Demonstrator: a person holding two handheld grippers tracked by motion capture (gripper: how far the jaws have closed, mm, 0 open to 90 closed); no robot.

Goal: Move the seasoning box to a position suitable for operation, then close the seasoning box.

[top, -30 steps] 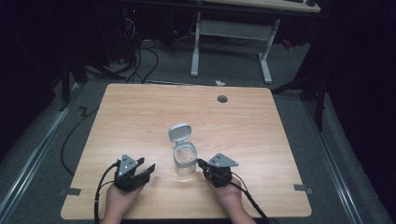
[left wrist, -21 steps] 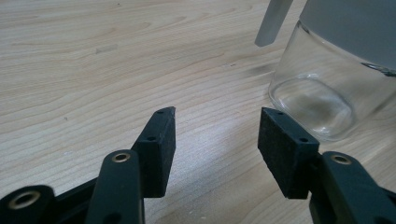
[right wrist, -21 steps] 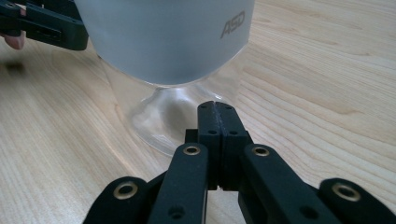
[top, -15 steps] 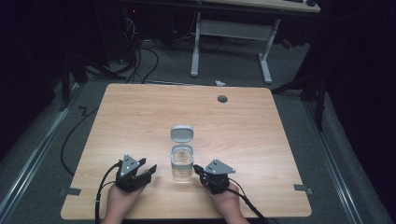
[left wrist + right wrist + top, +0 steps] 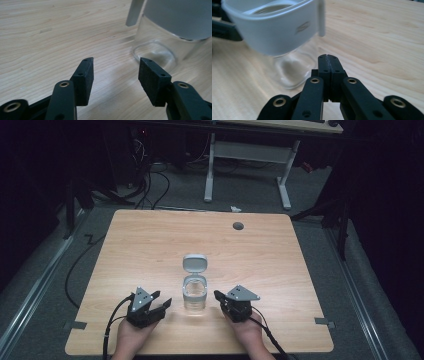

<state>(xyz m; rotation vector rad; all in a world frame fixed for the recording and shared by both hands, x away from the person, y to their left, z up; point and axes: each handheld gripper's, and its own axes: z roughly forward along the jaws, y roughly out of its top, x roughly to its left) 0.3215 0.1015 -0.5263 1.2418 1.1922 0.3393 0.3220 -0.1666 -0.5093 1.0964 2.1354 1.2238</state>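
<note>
My left gripper point(image 5: 162, 304) rests on the light wooden table point(image 5: 140, 245) with its jaws set wide apart, holding nothing. In the left gripper view, the gap between my left gripper's point(image 5: 115, 72) pads is empty; only bare tabletop point(image 5: 50, 32) lies within it.

My right gripper point(image 5: 218, 296) has its jaws pressed fully together, gripping nothing. In the right gripper view, the pads of my right gripper point(image 5: 328, 58) meet along one seam.

The clear glass jar with a grey plastic collar and flipped-open grey lid point(image 5: 194, 285) stands upright between my two grippers, just beside each tip. No contact is confirmed. It sits ahead and right of my left jaws point(image 5: 172, 30), ahead and left of my right jaws point(image 5: 277, 32).

The collar carries a small embossed mark; it cannot be read.
</note>
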